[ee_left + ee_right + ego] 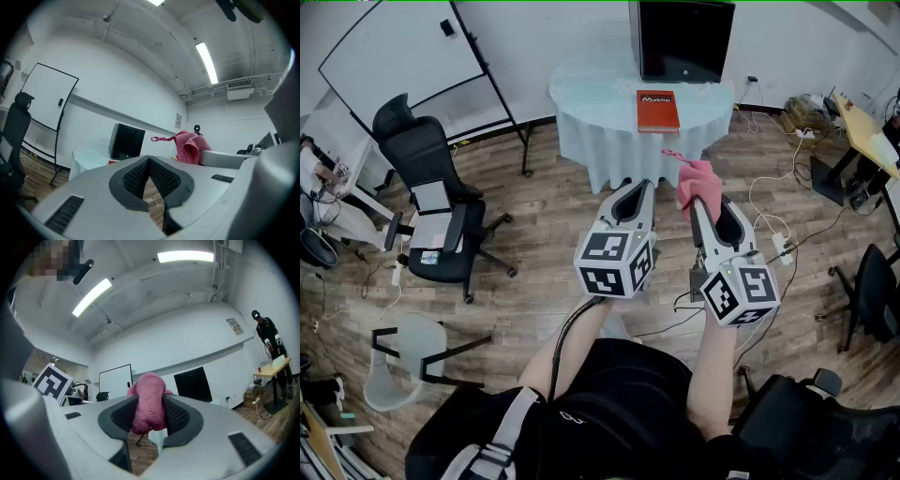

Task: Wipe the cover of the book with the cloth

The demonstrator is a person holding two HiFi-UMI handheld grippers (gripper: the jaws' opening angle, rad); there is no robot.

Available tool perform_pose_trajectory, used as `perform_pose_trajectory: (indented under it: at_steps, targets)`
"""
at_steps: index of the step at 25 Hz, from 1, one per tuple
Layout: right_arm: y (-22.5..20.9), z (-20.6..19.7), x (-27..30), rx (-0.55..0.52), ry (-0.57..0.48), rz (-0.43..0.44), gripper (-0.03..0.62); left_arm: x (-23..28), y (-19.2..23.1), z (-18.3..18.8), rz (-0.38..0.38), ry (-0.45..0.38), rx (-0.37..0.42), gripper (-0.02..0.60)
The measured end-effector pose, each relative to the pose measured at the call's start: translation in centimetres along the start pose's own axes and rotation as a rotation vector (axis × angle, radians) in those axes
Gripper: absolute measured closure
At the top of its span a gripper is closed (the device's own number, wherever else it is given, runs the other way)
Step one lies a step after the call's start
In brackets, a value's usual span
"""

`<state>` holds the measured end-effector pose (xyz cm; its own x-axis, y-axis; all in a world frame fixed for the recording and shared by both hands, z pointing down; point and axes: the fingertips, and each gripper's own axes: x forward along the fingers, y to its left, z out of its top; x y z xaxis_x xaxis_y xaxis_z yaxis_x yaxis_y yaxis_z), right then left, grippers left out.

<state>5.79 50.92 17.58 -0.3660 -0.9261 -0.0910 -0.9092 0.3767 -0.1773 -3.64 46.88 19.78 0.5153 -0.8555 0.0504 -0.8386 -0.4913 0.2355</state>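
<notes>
- Left gripper (636, 187), grey plastic: pinched together, empty.
- Right gripper (697, 204): clamped on fuzzy pink cloth (697, 180), aloft.
- Flat on round pale-blue-draped table (581, 94), well ahead: red rectangular book (657, 110).
- Probably only pickup done; approach and wiping left.

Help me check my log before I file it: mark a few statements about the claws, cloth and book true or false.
1. The right claw grips the cloth. True.
2. The left claw holds the book. False: it is shut and empty; the book lies on the table.
3. The cloth touches the book. False: it is held in the air, short of the table.
4. A monitor stands on the table behind the book. True.
</notes>
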Motion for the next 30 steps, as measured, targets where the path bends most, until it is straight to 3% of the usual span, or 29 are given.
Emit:
perform_pose_trajectory:
  at_steps: [15, 24, 30]
  targets:
    - [-0.6, -2.3, 1.5, 0.026, 0.019, -0.022, 0.437, 0.7, 1.8, -1.8, 0.011, 0.042, -0.034, 0.569]
    - [-1.0, -5.5, 5.0, 0.105, 0.073, -0.021, 0.437, 1.7, 5.9, -3.9, 0.060, 0.103, -0.071, 0.569]
    - [-0.2, -7.1, 9.9, 0.103, 0.118, 0.004, 0.437, 4.7, 10.1, -3.1, 0.072, 0.099, -0.117, 0.569]
